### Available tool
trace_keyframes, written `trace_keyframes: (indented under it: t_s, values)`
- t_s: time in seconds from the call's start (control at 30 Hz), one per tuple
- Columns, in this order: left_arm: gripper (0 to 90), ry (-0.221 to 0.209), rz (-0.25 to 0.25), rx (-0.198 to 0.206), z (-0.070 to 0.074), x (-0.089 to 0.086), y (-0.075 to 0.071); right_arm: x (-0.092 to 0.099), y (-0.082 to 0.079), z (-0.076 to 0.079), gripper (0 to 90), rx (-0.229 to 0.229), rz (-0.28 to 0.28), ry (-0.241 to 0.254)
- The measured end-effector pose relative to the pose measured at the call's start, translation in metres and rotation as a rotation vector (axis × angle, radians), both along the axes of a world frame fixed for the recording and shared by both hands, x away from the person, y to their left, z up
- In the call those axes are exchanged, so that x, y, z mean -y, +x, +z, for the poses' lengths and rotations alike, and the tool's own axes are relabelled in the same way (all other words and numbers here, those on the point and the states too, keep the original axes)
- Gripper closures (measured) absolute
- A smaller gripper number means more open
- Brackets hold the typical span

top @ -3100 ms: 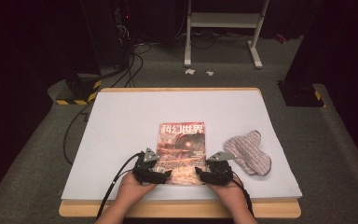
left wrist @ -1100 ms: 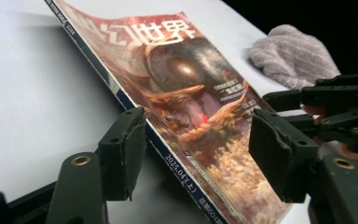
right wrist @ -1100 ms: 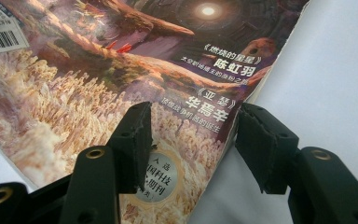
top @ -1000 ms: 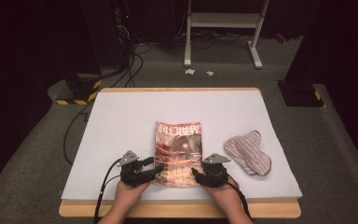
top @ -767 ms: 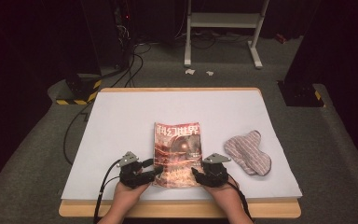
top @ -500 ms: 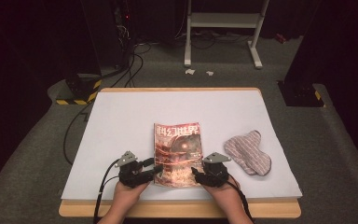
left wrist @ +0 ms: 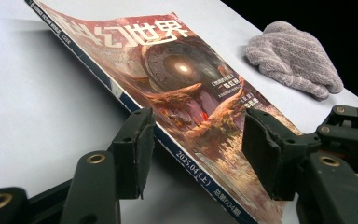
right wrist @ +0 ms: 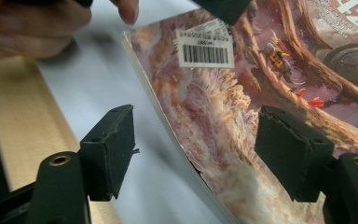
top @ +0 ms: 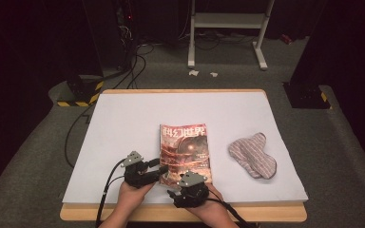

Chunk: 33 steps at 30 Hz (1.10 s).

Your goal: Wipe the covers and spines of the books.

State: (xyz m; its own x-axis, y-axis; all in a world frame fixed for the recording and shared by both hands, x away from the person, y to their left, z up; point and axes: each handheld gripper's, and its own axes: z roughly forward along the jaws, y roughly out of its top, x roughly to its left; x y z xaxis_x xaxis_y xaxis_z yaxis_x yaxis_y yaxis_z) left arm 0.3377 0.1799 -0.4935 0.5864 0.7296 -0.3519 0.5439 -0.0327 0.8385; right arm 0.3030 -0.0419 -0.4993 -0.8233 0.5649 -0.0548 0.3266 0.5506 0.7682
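Glossy paper is what I'm handling: the magazine lies near the middle of the bench's near edge, cover up, on the white bench. My left claw sits at the spine side near the magazine's near-left corner. In the left gripper view its jaws straddle the spine, which rides a little off the sheet there, and both pads stand clear of the paper; they have just been closing a little. My right claw is at the near edge, its jaws astride the lifted near corner in the right gripper view, gaping and gripping nothing; they have just been opening.

My worry is that neither claw actually has the magazine. If the left closes on the cover alone, I judge it would peel that one leaf up and crease it instead of lifting the whole issue. A slick cover could also slide out of a shallow bite, and a push from the right could shove the magazine toward the striped cloth lying apart toward the right edge.

I can't tell from the high view how much of the magazine is off the surface; my hands cover its near edge there.
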Motion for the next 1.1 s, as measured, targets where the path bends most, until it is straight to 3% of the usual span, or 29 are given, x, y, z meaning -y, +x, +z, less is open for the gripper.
trace_keyframes:
  t_s: [0.17, 0.3, 0.47, 0.67, 0.77, 0.93, 1.03, 1.1]
  values:
    - [43.6, 0.011, -0.003, 0.001, 0.001, 0.003, 0.002, -0.004, 0.003, -0.008, 38.0, 0.035, -0.068, -0.057]
    - [44.2, 0.015, -0.001, 0.001, 0.001, 0.0, 0.002, 0.0, 0.005, -0.007, 44.9, 0.006, -0.067, -0.007]
    - [38.2, 0.013, 0.031, -0.016, 0.005, -0.009, -0.003, -0.001, 0.005, -0.007, 47.1, 0.0, -0.079, 0.009]
    - [34.2, 0.012, 0.001, -0.042, 0.005, -0.004, -0.01, -0.002, 0.01, -0.007, 47.6, -0.028, -0.1, 0.045]
    - [35.9, 0.042, -0.028, -0.061, -0.001, 0.003, -0.008, -0.002, 0.014, -0.007, 47.7, -0.048, -0.11, 0.063]
    - [44.4, 0.059, -0.036, -0.076, -0.007, 0.009, -0.006, -0.003, 0.014, -0.006, 46.0, -0.037, -0.091, 0.038]
    - [47.3, 0.07, -0.025, -0.08, -0.008, 0.008, -0.005, 0.008, 0.019, 0.001, 39.9, -0.127, -0.041, 0.047]
    - [47.9, 0.073, -0.026, -0.077, -0.008, 0.008, -0.005, 0.022, 0.021, 0.006, 40.2, -0.14, -0.029, 0.056]
